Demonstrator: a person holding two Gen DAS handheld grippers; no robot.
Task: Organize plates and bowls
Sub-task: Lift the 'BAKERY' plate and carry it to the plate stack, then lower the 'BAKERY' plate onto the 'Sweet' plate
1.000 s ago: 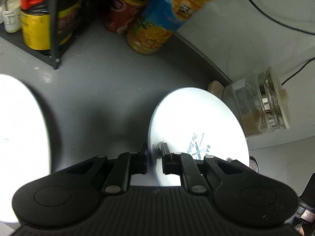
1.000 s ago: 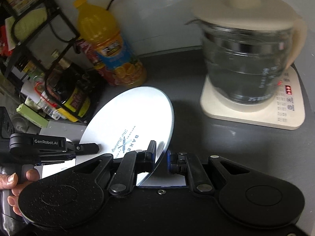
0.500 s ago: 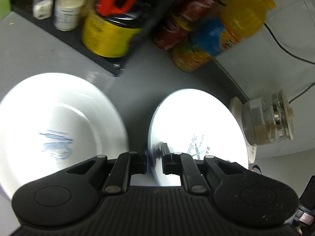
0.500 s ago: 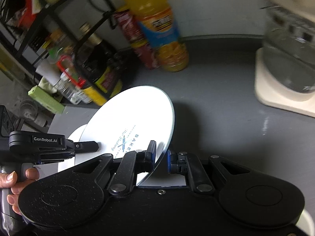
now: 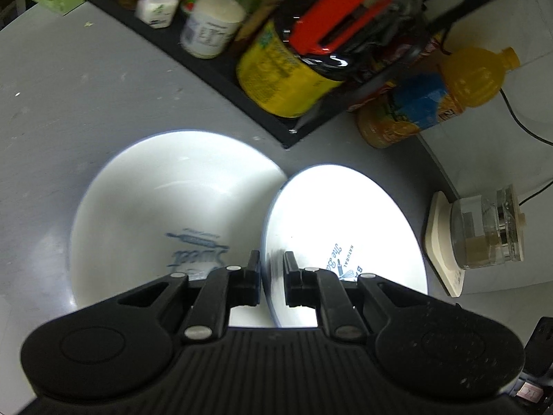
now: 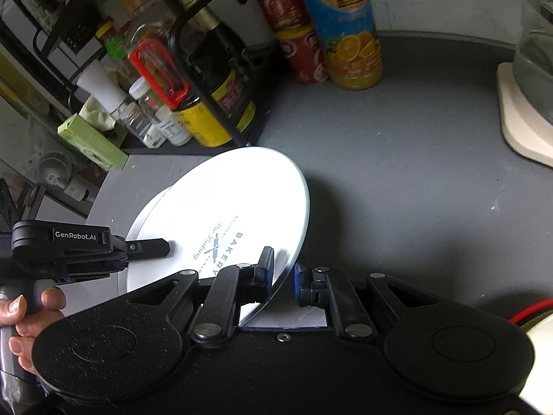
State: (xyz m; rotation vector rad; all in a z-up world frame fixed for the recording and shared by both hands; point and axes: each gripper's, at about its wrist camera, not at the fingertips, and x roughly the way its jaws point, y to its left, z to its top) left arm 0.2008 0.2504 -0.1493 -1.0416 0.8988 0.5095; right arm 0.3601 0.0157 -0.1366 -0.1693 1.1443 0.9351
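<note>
**Both grippers carry one plate above another**

Grey countertop (image 5: 86, 86) fills the background, with a black condiment rack (image 5: 262, 114) and an orange juice bottle (image 5: 446, 97) at the back and a glass kettle (image 5: 484, 231) off to the side. Both grippers are clamped on the same white bakery plate (image 5: 345, 228): the left gripper (image 5: 271, 276) pinches its near rim, jaws closed on the thin edge, and the right gripper (image 6: 281, 275) does likewise on the opposite edge. Two grips on opposite rims probably keep the flat, slippery plate from swinging or slipping. From each camera the plate runs forward and away from the jaws, tilted on edge in the left view. A second white plate (image 5: 166, 214) lies on the counter just left of the left jaws, partly beneath the carried one; it looks like the stacking target, so the held plate likely needs levelling and centring over it before release.
</note>
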